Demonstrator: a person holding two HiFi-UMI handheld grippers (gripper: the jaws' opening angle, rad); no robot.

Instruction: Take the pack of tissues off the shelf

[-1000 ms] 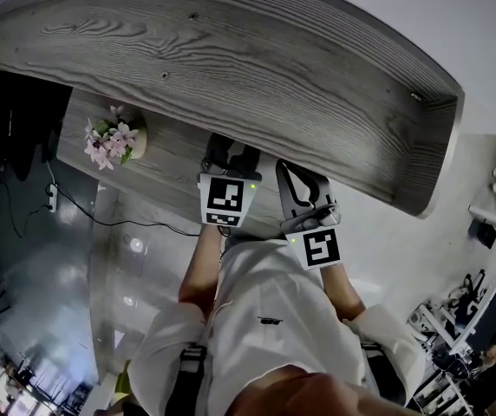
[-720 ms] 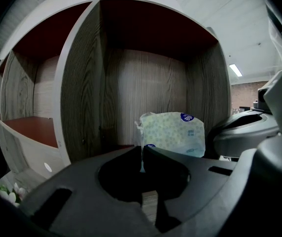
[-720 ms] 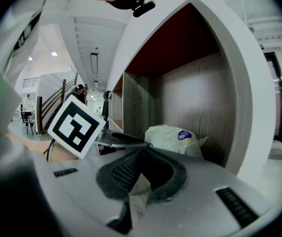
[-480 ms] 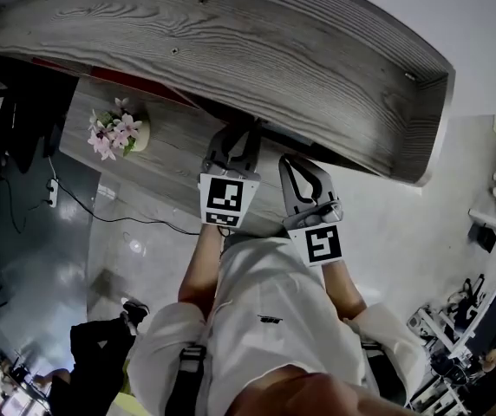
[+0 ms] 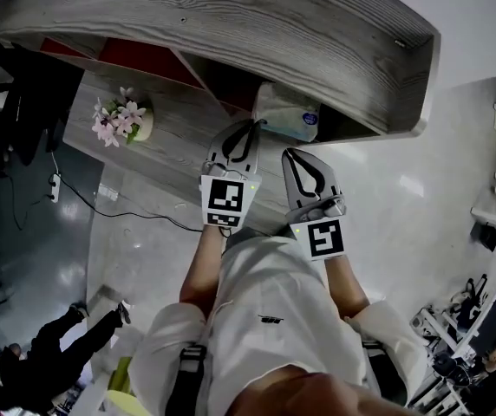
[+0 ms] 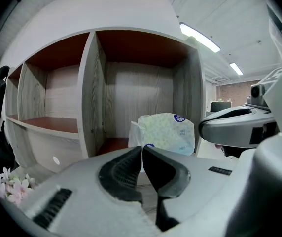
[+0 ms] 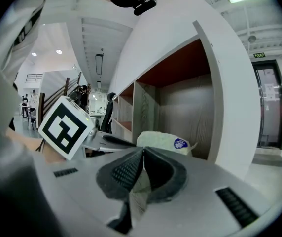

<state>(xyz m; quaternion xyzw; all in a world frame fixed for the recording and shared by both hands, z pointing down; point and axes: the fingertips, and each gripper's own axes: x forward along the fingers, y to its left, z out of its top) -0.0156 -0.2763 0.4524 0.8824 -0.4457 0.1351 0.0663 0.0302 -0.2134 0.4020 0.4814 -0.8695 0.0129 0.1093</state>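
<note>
An office-like indoor hall; glossy pale tiled floor (image 5: 135,258); long ceiling strip lights (image 6: 200,37); green exit sign (image 7: 260,55) above a doorway; grey wood-grain shelf unit (image 5: 231,33) beside potted pink flowers (image 5: 114,121).

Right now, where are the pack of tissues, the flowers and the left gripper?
pack of tissues (image 6: 166,131): left gripper view, middle of its front face.
flowers (image 5: 114,121): head view, the pink blossoms.
left gripper (image 5: 251,127): head view, between its shut fingertips.

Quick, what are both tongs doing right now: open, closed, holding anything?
Left tongs: closed, holding nothing.
Right tongs: closed, holding nothing.
</note>
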